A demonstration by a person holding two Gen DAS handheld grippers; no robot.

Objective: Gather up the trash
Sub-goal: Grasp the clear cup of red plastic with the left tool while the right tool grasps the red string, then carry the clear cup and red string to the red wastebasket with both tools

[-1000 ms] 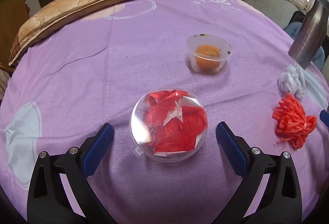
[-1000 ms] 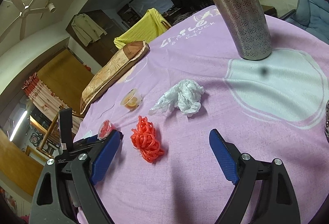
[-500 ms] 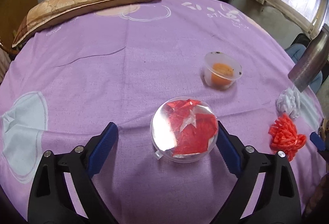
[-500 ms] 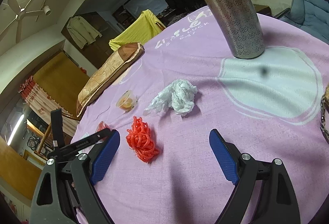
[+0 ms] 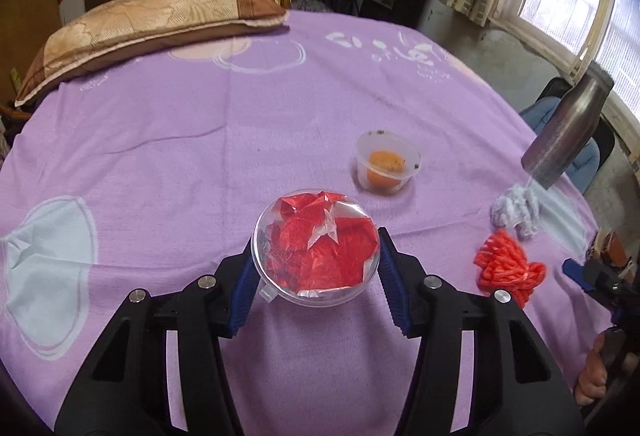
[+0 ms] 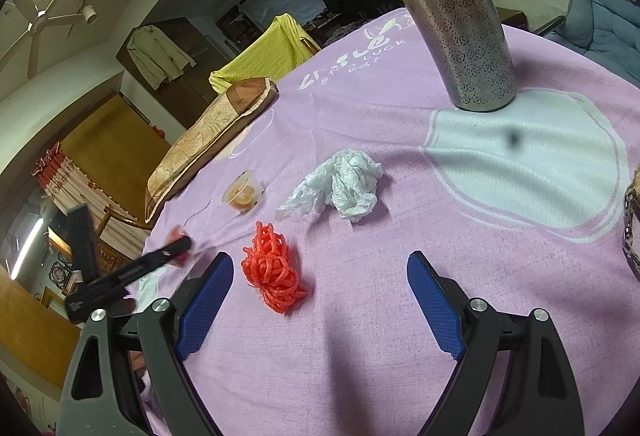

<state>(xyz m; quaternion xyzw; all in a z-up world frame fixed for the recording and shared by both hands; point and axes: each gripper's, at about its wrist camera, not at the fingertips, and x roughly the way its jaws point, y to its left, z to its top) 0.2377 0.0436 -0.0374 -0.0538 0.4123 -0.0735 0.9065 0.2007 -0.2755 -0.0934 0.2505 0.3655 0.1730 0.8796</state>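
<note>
My left gripper (image 5: 318, 272) jaws closing on clear round container of red foil (image 5: 316, 256), pads at both sides. Right gripper (image 6: 320, 300) jaws spread, empty, near orange string bundle (image 6: 274, 272). Step: grasp. Next: lift off tabletop (image 5: 200, 140), steady.

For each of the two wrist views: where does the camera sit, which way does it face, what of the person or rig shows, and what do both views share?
Left wrist: behind the left claw, angled down over the purple tablecloth; its blue pads are closing round the clear round container of red foil; a hand shows bottom right.
Right wrist: behind the open right claw, facing the steel patterned bottle.
Shared: orange mesh bundle, crumpled white plastic, small sauce cup.
</note>
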